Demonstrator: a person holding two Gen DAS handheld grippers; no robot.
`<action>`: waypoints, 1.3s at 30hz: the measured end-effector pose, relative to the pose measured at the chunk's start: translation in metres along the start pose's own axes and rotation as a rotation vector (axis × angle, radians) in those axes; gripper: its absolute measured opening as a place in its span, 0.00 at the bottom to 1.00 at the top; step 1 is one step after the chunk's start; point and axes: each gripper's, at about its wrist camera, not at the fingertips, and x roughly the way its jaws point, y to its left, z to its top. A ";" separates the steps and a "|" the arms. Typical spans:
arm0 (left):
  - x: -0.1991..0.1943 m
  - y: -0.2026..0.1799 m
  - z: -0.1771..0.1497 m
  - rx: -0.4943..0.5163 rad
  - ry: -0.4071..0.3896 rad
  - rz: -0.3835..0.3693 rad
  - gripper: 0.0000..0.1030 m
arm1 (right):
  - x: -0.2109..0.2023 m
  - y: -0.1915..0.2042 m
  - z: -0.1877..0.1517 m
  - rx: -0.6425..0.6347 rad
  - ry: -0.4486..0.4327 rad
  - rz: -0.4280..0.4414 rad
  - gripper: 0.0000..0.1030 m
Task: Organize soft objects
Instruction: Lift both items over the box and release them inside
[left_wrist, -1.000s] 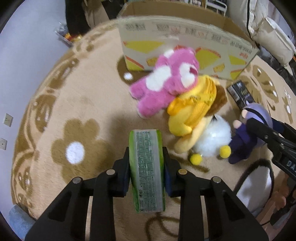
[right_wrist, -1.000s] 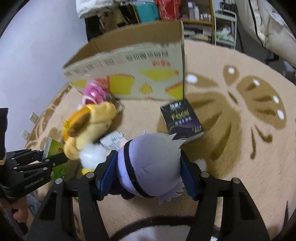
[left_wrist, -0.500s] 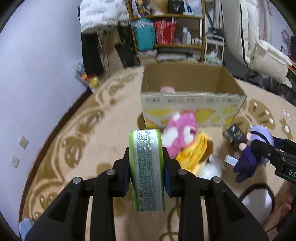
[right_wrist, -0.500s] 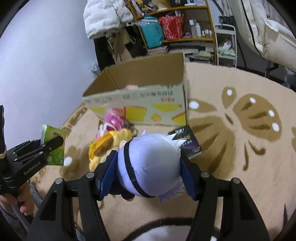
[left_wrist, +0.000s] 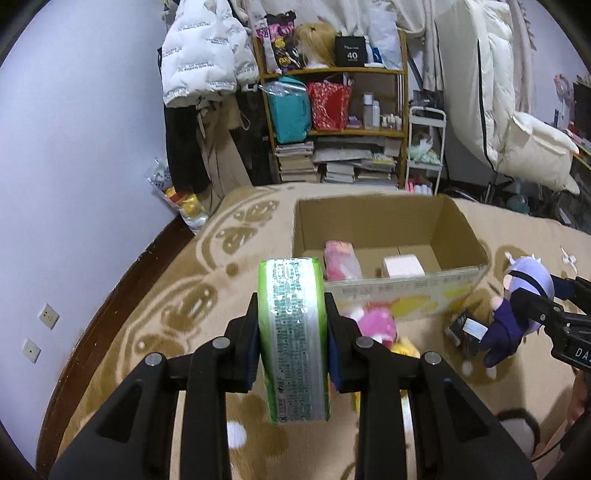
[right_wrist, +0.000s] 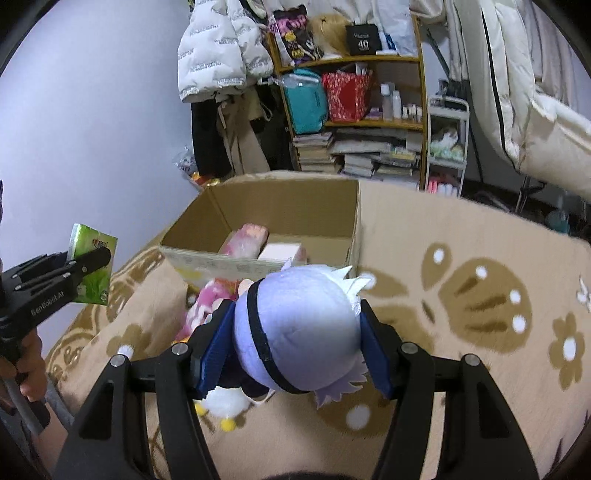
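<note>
My left gripper (left_wrist: 291, 325) is shut on a green tissue pack (left_wrist: 291, 339) and holds it high above the rug, in front of the open cardboard box (left_wrist: 458, 236). The pack also shows in the right wrist view (right_wrist: 94, 264). My right gripper (right_wrist: 295, 332) is shut on a lilac-haired plush doll (right_wrist: 299, 325), also in the air near the box (right_wrist: 280, 206); the doll shows at the right of the left wrist view (left_wrist: 517, 306). The box holds a pink pack (left_wrist: 341, 258) and a pale pink box (left_wrist: 402, 266). A pink plush bear (left_wrist: 375, 323) and a yellow plush (left_wrist: 404, 350) lie before the box.
A beige flower-patterned rug (right_wrist: 480, 295) covers the floor. A small black box (left_wrist: 461, 326) lies by the cardboard box's right corner. A white fluffy toy (right_wrist: 225, 404) lies under my right gripper. Shelves with books and bags (left_wrist: 340, 122) and hanging coats stand behind.
Both grippers have risen and tilted up with their loads. The box's inside and the room behind have come into view; the plush toys on the rug have dropped lower in the frame.
</note>
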 end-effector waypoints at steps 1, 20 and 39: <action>0.000 0.000 0.003 0.003 -0.004 0.004 0.27 | 0.000 0.000 0.003 -0.003 -0.006 -0.001 0.66; 0.038 -0.014 0.069 0.027 -0.040 -0.006 0.27 | 0.035 0.001 0.063 -0.037 -0.075 -0.004 0.66; 0.105 -0.040 0.067 0.026 0.091 -0.060 0.54 | 0.081 0.003 0.080 -0.029 -0.011 -0.009 0.69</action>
